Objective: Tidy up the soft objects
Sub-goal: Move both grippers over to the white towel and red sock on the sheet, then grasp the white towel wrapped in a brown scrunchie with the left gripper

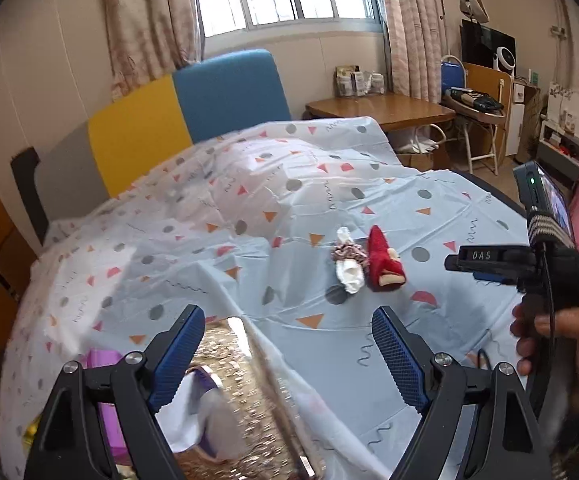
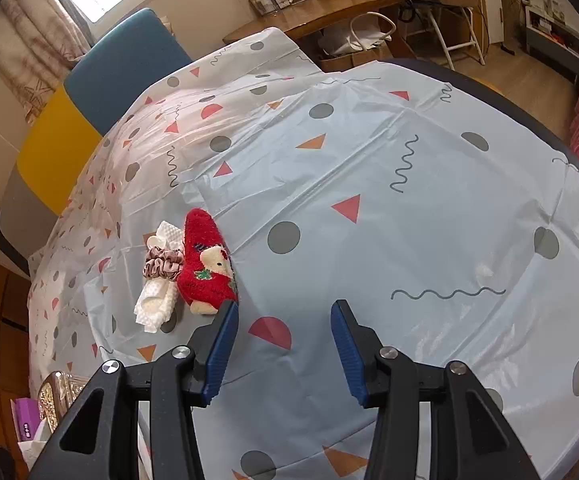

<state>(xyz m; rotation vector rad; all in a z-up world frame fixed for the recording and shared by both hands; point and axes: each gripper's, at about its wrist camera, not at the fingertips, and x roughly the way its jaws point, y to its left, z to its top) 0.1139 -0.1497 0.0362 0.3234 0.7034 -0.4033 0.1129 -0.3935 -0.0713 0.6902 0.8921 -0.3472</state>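
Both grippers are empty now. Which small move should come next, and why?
Probably ease the right gripper left onto the red sock. Its jaws are open and empty, and the sock lies just beside its left finger, next to the scrunchie and white cloth.

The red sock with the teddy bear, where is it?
The red sock lies on the patterned tablecloth, left of middle in the right wrist view, touching the white cloth and the pink scrunchie on its left.
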